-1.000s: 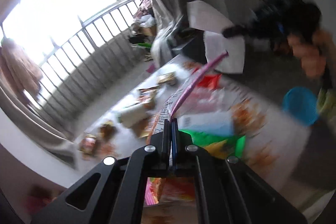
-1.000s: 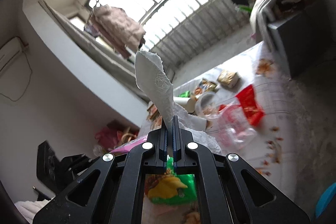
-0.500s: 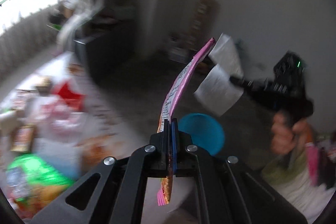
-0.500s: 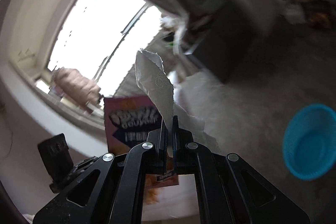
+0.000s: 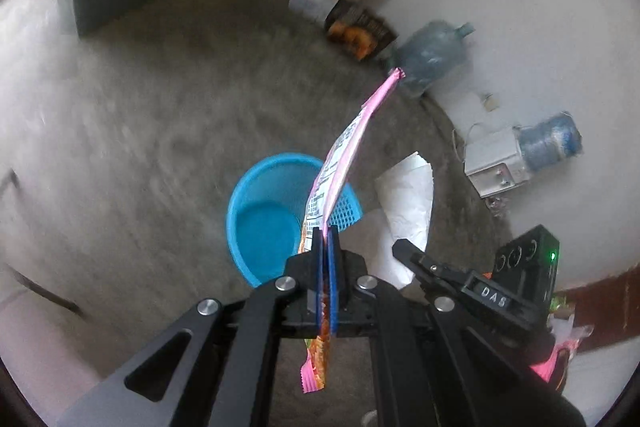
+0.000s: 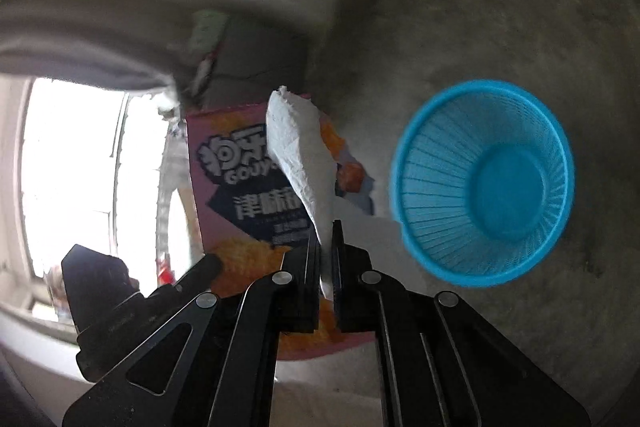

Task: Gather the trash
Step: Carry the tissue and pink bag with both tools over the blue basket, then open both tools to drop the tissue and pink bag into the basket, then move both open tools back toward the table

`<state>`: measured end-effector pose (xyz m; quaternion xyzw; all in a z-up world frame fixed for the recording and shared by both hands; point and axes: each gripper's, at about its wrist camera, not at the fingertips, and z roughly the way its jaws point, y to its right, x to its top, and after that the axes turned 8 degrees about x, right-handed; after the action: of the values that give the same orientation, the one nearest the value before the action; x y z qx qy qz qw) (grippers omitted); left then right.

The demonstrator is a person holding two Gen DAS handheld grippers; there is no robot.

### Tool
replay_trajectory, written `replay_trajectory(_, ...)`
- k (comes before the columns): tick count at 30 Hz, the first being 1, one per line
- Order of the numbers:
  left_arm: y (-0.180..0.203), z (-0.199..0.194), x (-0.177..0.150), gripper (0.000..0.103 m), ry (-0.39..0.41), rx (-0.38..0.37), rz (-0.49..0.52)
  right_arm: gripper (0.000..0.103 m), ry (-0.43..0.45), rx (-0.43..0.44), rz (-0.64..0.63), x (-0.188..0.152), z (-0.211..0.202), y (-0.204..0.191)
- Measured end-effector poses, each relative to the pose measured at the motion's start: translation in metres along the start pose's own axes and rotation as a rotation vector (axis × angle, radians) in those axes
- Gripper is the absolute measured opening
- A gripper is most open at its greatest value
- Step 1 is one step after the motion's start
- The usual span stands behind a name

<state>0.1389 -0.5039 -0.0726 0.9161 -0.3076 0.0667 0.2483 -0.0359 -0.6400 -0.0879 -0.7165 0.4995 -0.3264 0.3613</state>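
Wrapper [image 5: 347, 151]: glossy pink snack packet, flat and thin, pinched in left gripper [image 5: 327, 233], centre frame.
Tissue [image 6: 301, 163]: crumpled white paper, clamped by right gripper [image 6: 327, 227].
Basket [image 6: 448, 239]: blue plastic mesh, round, nothing inside.

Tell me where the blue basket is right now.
The blue basket stands on the grey floor, just beyond the left gripper in its view, and right of the tissue in the right wrist view.
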Motion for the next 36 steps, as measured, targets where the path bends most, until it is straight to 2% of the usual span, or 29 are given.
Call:
replay_trajectory(3,0.01,0.044,0.006,0.003,-0.044,0.04,-0.008,0.006,0.013,-0.028,0.059,0.011,0.013,0.033)
replay_trajectory(4,0.011,0.054,0.009,0.006,-0.049,0.062,0.006,0.01,0.024,-0.053,0.071,0.013,0.018,0.042)
replay_trajectory(5,0.014,0.067,0.009,0.011,-0.059,0.111,0.022,0.021,0.031,-0.085,0.086,0.017,0.026,0.054)
replay_trajectory(7,0.013,0.083,0.003,0.042,-0.078,0.187,0.024,0.037,0.018,-0.118,0.114,0.024,0.041,0.074)
replay_trajectory(9,0.004,0.085,0.003,0.046,-0.069,0.209,0.005,0.039,0.018,-0.168,0.153,0.027,0.052,0.096)
replay_trajectory(13,-0.003,0.079,0.001,0.05,-0.055,0.201,0.007,0.044,0.0,-0.202,0.2,0.028,0.061,0.122)
replay_trajectory(16,-0.003,0.063,0.004,0.054,-0.01,0.209,0.027,0.051,0.003,-0.215,0.185,0.027,0.062,0.12)
replay_trajectory(20,-0.001,0.03,0.005,0.055,0.039,0.173,0.011,0.052,0.011,-0.228,0.131,0.025,0.054,0.112)
replay_trajectory(25,0.006,-0.022,-0.007,0.068,0.129,0.142,0.064,0.054,0.023,-0.247,0.034,0.016,0.039,0.088)
replay_trajectory(28,0.004,-0.053,-0.02,0.08,0.159,0.118,0.119,0.062,0.028,-0.267,-0.05,0.004,0.026,0.066)
replay_trajectory(31,-0.007,-0.089,-0.036,0.083,0.169,0.123,0.167,0.07,0.025,-0.318,-0.145,-0.008,0.017,0.046)
replay_trajectory(36,-0.038,-0.146,-0.058,0.09,0.233,0.131,0.157,0.084,0.027,-0.41,-0.32,-0.035,0.007,-0.001)
